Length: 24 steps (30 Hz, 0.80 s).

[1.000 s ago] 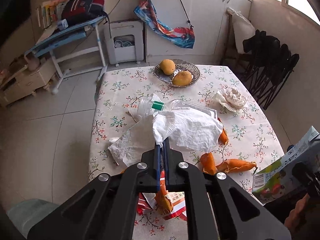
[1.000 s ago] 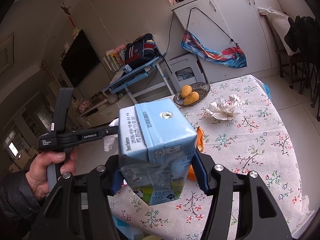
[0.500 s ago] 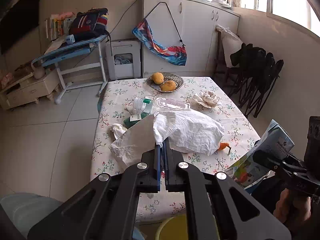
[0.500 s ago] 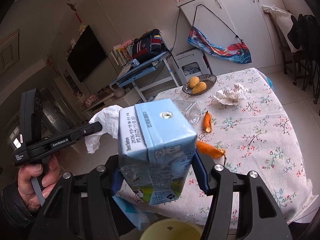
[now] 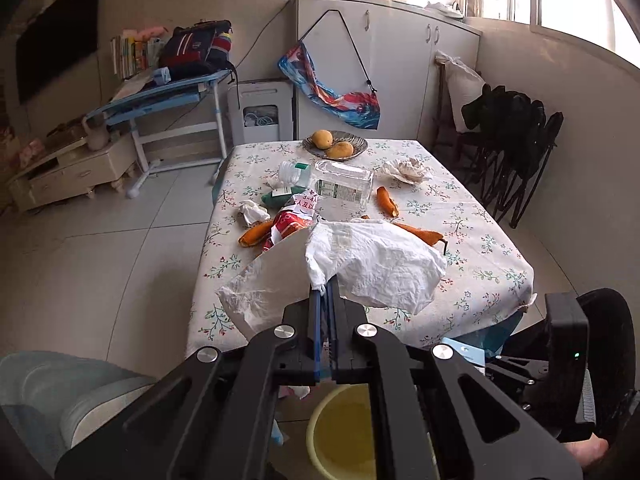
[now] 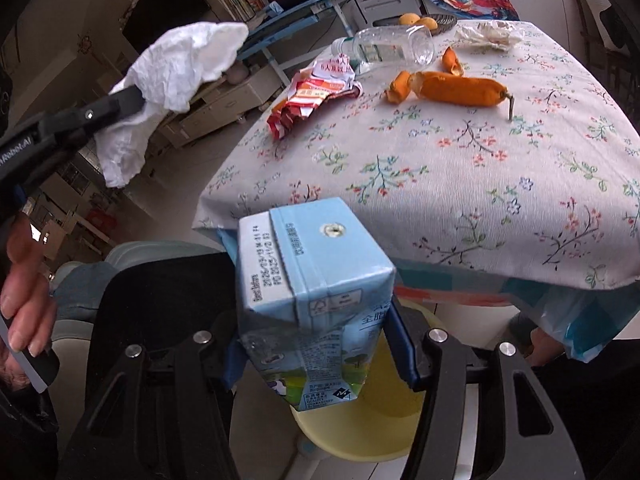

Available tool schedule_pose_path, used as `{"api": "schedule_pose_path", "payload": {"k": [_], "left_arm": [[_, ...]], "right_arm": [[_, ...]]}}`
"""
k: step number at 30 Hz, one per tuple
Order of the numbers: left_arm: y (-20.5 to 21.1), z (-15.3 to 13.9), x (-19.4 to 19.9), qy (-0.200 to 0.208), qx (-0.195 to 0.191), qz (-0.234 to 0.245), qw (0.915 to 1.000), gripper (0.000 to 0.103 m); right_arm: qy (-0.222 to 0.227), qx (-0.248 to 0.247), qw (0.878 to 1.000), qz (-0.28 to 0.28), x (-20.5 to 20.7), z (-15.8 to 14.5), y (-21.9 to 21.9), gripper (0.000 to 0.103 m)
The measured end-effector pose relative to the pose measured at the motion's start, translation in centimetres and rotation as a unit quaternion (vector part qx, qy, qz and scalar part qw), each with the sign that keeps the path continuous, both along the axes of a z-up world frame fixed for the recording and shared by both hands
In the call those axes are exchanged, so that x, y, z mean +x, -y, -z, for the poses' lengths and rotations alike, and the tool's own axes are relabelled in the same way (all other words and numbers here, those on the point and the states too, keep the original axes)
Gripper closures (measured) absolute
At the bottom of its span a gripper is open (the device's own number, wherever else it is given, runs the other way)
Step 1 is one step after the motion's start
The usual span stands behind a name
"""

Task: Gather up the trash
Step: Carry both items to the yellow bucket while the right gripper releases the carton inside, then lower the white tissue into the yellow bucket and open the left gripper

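My left gripper (image 5: 325, 296) is shut on a crumpled white tissue (image 5: 372, 264), held in the air in front of the table's near edge; it also shows in the right wrist view (image 6: 180, 68). My right gripper (image 6: 316, 344) is shut on a blue milk carton (image 6: 312, 280), held low over a yellow bin (image 6: 372, 420) on the floor. The bin also shows under the left gripper (image 5: 344, 432). On the floral table (image 6: 460, 168) lie orange peels (image 6: 460, 88), a red wrapper (image 6: 316, 96), a clear plastic bottle (image 6: 384, 46) and a crumpled paper (image 6: 488, 34).
A plate with two mangoes (image 5: 334, 146) stands at the table's far end. A small tissue wad (image 5: 252, 212) and a green item (image 5: 280, 198) lie at the table's left. A grey chair (image 5: 60, 392) is at the left, folded black chairs (image 5: 516, 148) at the right.
Both grippers have pulled back from the table and dropped lower. The yellow bin has come into fuller view beneath them. The carton now tilts down over the bin.
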<state>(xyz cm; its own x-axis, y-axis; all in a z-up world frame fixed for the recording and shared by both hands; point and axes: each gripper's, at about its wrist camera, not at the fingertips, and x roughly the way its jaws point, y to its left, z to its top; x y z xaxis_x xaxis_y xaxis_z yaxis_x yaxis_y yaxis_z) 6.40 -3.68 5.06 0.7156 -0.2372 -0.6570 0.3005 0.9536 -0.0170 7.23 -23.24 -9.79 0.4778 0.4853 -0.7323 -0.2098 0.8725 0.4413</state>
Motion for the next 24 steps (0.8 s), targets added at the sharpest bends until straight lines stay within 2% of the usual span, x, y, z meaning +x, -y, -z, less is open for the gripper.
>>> {"api": "schedule_pose_path", "payload": {"k": [5,7,12,18,24], "left_arm": [[0.2,0.3,-1.3,0.001,0.002,0.003,1.0000,0.099],[0.2,0.4,-1.7,0.000,0.000,0.004,1.0000,0.099],[0.6,0.6,-2.6,0.001,0.004,0.008,1.0000,0.099],[1.2,1.2,-3.4,-0.005,0.011,0.014,0.9998,0.099],[2.0,2.6,-4.5,-0.023,0.017,0.026,0.9992,0.099]], "right_arm": [[-0.044,-0.023,0.999,-0.009,-0.1,2.3,-0.9,0.045],[-0.057,-0.027,0.998,-0.008,0.1,2.9,-1.0,0.042],[-0.063,-0.027,0.998,0.008,0.0,2.7,-0.2,0.038],[-0.019,-0.009,0.998,0.052,-0.6,0.6,1.7,0.037],[0.064,-0.004,0.992,0.105,-1.7,-2.8,4.0,0.033]]}}
